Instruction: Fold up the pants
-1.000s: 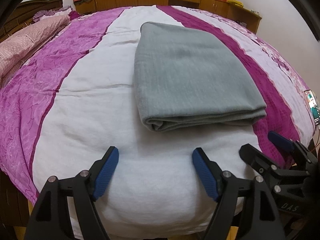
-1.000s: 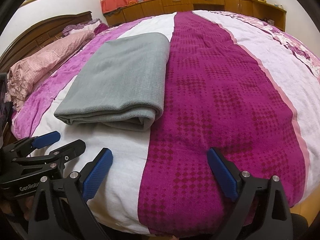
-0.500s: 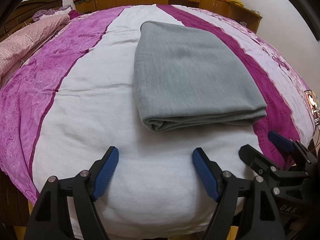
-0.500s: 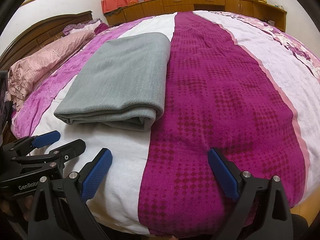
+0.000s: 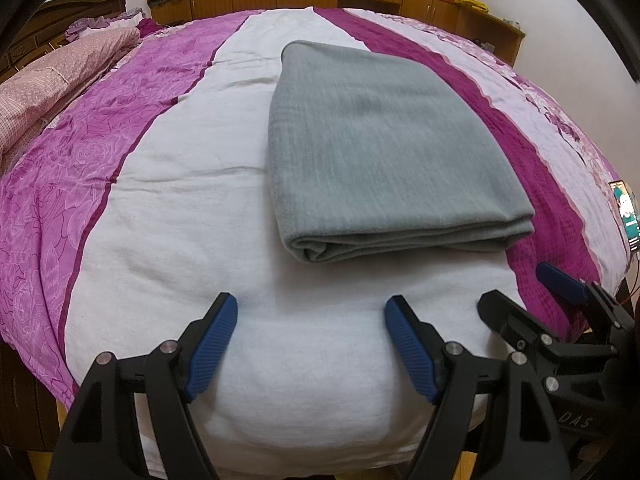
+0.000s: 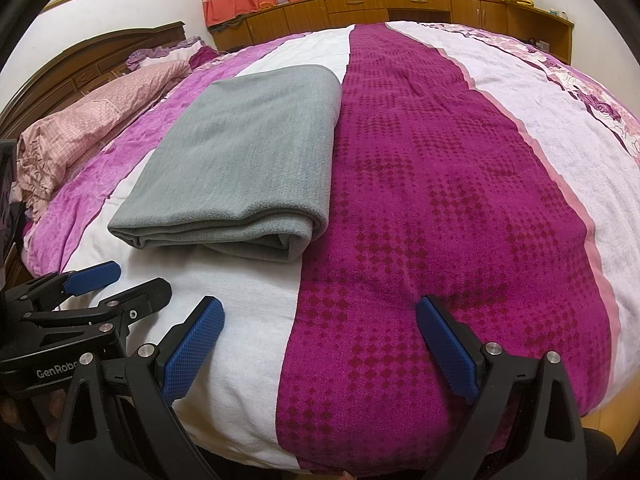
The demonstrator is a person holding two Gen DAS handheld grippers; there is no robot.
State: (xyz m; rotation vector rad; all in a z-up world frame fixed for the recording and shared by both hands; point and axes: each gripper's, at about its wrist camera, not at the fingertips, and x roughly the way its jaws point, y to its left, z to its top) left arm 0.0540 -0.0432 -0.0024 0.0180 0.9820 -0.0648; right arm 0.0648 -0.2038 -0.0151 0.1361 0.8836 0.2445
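Note:
The grey pants (image 5: pixel 380 148) lie folded into a flat rectangle on the bed, with the layered fold edge toward me. They also show in the right wrist view (image 6: pixel 248 156), left of centre. My left gripper (image 5: pixel 310 312) is open and empty, hovering over the white stripe just short of the pants' near edge. My right gripper (image 6: pixel 320 314) is open and empty, to the right of the pants over the dark purple stripe. Each gripper shows in the other's view, the right one (image 5: pixel 524 288) at the lower right and the left one (image 6: pixel 120 280) at the lower left.
The bed has a striped quilt of white (image 5: pixel 168 208), pink-purple (image 5: pixel 60 168) and dark purple (image 6: pixel 440 200). A pink pillow and bedding (image 6: pixel 92 120) lie at the left by the wooden headboard. Wooden cabinets (image 6: pixel 400 4) line the far wall. A lit screen (image 5: pixel 626 212) is at the right edge.

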